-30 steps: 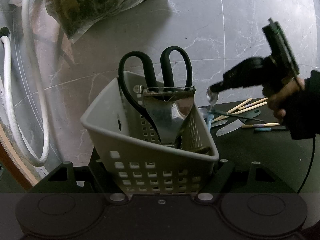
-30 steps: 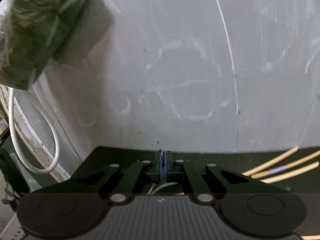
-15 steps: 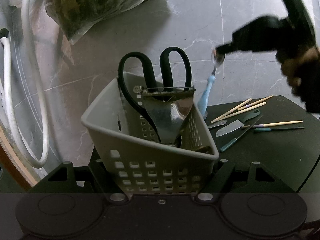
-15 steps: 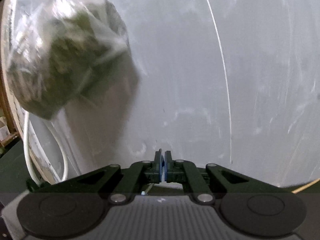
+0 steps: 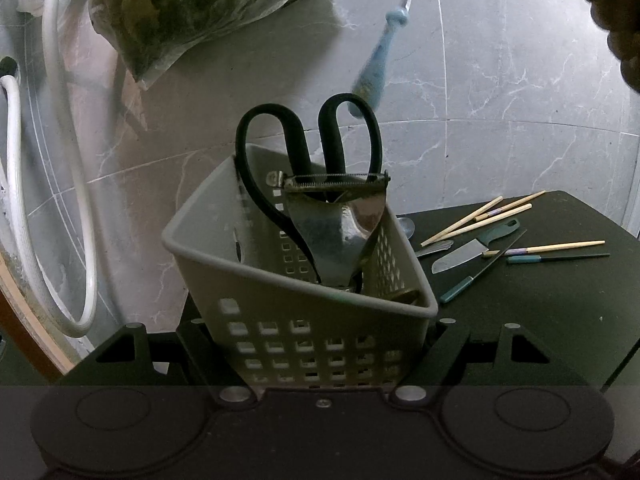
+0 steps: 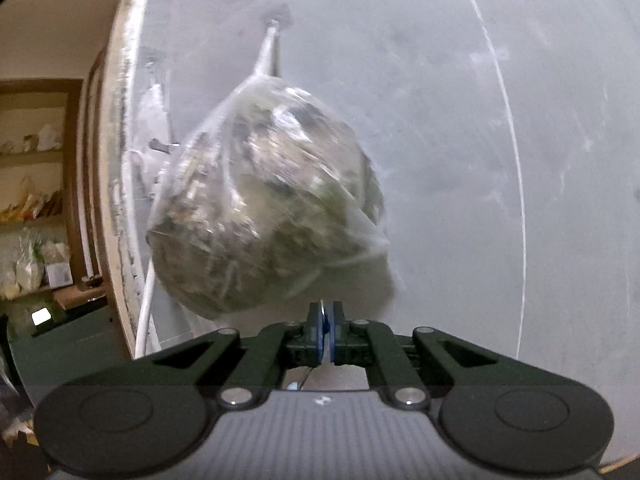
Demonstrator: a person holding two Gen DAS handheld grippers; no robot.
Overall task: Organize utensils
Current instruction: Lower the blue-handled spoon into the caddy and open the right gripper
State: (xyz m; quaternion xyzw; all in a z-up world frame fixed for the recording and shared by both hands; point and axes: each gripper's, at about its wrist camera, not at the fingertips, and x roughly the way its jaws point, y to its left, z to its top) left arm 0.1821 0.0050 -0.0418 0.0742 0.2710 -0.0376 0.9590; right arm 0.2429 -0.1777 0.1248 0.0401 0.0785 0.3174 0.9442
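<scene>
Clearly you were mid-transfer: right gripper (image 6: 325, 334) clamped the blue-handled spoon (image 5: 374, 72) above the basket (image 5: 296, 308), which the left gripper (image 5: 320, 354) clasped; lowering it in handle-first seemed next.

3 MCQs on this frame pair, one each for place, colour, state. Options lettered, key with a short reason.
1. Where are the scissors?
A. Flat on the dark table
B. Standing in the basket, handles up
C. Hanging on the wall

2. What colour is the handle of the spoon held up by the right gripper?
A. Light blue
B. Red
C. Black

3. How does the left gripper stand?
A. Wide open, nothing near it
C. Shut on a chopstick
B. Clamped on the basket

Key:
1 B: the black loops rise above the basket rim beside the metal peeler.
2 A: the dangling handle is pale blue against the grey marble wall.
3 B: its fingers press against the basket's lower sides.
</scene>
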